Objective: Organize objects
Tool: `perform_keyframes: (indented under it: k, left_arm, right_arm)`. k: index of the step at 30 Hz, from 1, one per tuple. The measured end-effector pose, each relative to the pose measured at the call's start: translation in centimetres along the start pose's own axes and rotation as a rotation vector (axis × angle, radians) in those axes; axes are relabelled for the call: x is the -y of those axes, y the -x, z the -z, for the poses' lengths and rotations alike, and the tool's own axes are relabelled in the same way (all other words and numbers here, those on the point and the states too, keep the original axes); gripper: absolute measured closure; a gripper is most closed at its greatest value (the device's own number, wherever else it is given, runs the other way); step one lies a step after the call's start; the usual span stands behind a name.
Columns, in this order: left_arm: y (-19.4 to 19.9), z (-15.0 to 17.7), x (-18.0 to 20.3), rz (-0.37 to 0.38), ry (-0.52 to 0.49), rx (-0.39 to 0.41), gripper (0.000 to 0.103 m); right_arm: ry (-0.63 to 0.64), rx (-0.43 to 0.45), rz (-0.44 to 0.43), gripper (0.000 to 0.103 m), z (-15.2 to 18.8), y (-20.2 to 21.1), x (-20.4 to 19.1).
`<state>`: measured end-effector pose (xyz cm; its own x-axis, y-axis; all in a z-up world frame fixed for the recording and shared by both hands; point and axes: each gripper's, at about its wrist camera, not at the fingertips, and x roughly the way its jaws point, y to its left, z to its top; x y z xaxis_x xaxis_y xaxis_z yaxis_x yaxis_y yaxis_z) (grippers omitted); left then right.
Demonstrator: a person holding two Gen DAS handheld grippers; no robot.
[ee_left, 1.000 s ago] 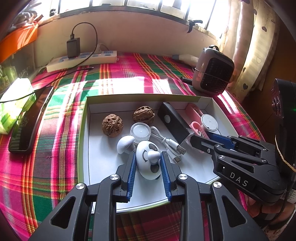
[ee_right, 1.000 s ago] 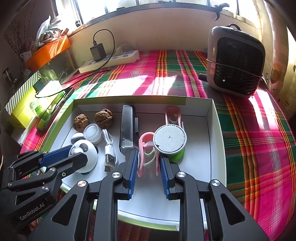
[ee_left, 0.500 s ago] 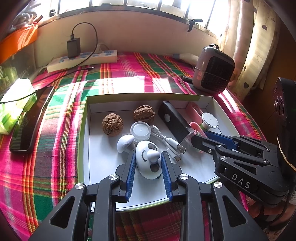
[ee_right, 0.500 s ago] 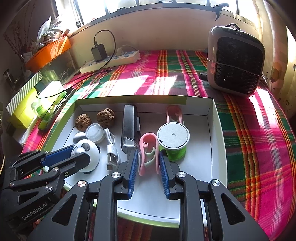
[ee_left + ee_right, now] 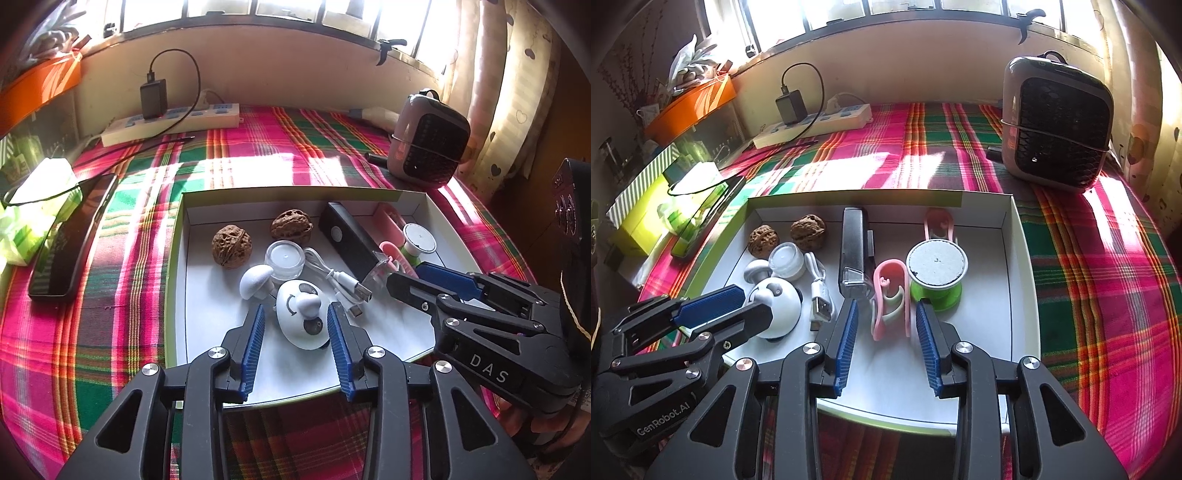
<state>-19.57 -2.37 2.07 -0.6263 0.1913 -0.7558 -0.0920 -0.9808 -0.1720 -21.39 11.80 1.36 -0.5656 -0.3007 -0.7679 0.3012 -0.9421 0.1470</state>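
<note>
Light: strong daylight from windows (image 5: 258,11) at back, blown out white | Glare: sun patches on plaid cloth (image 5: 258,170), washed-out | Shadows: soft, falling toward camera; dim corners | Distortion: heavy fisheye, dark vignette at edges, wall line bowed | Focus: sharp centre in both views, no motion blur

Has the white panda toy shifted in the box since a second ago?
No. The panda toy sits the same way beside the white cable plug; only the left tool is opening around it.
</note>
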Motion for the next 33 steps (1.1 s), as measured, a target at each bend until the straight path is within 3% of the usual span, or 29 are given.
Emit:
perform_keyframes:
  k: [8, 33]
  left_arm:
    - [1.3, 0.3, 0.2, -0.033, 0.002, 0.022, 0.069]
    - [5.9, 3.3, 1.7, -0.151, -0.020, 0.089, 0.069]
  right_arm:
    - [0.011, 0.024, 0.007, 0.061, 0.4, 1.1, -0.4]
    - [0.018, 0.091, 0.045, 0.060, 3.6, 5.7, -1.9]
